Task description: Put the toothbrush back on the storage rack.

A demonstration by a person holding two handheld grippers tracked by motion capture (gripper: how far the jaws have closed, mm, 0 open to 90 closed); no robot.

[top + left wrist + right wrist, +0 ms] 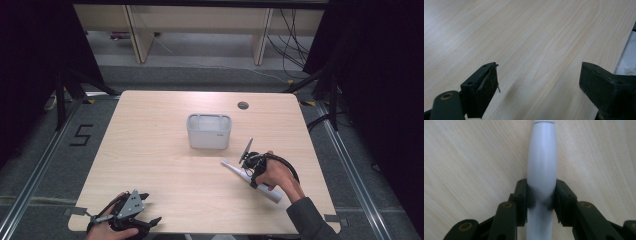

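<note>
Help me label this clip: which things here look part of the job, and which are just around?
Likely in play:
- white electric toothbrush, clamped in the right gripper
- grey basket, empty as far as shows, just beyond it
- left gripper, open over bare table

Just around:
- cable hole in the tabletop
- floor cables
- wooden furniture legs behind
</note>
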